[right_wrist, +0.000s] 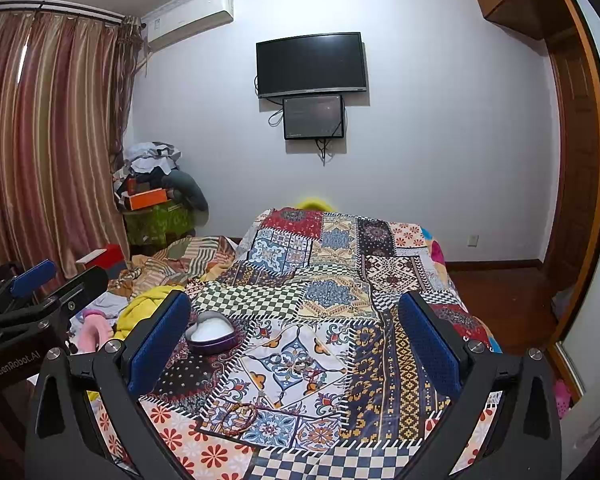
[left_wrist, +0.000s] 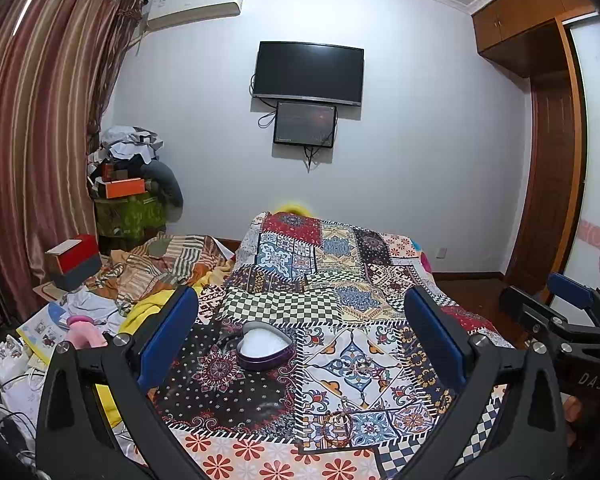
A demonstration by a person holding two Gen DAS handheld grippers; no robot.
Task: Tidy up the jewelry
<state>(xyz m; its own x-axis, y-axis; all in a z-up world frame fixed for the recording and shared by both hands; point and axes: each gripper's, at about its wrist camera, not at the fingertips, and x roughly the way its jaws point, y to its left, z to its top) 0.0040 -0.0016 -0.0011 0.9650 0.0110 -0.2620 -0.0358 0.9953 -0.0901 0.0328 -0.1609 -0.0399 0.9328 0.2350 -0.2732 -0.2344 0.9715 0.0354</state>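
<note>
A purple heart-shaped box [left_wrist: 265, 346] with a white lining lies open on the patchwork quilt [left_wrist: 340, 300]. Nearer to me lies a coil of red-brown beaded bracelets [left_wrist: 338, 426]. A small metal piece [left_wrist: 360, 365] rests on the blue-and-white tile between them. My left gripper [left_wrist: 300, 300] hovers open above the quilt, box and bracelets lying between its blue pads. My right gripper [right_wrist: 296, 300] is open too, with the bracelets [right_wrist: 238, 418] low between its fingers and the box [right_wrist: 212, 332] just inside its left finger. Neither gripper holds anything.
Clutter lines the bed's left side: a yellow blanket [left_wrist: 140, 312], a pink item [left_wrist: 84, 332], a red box [left_wrist: 74, 260], papers and cables. Piled boxes [left_wrist: 128, 192] stand by the curtain. Two screens [left_wrist: 308, 72] hang on the far wall. Wooden floor [right_wrist: 500, 300] and a wardrobe lie right.
</note>
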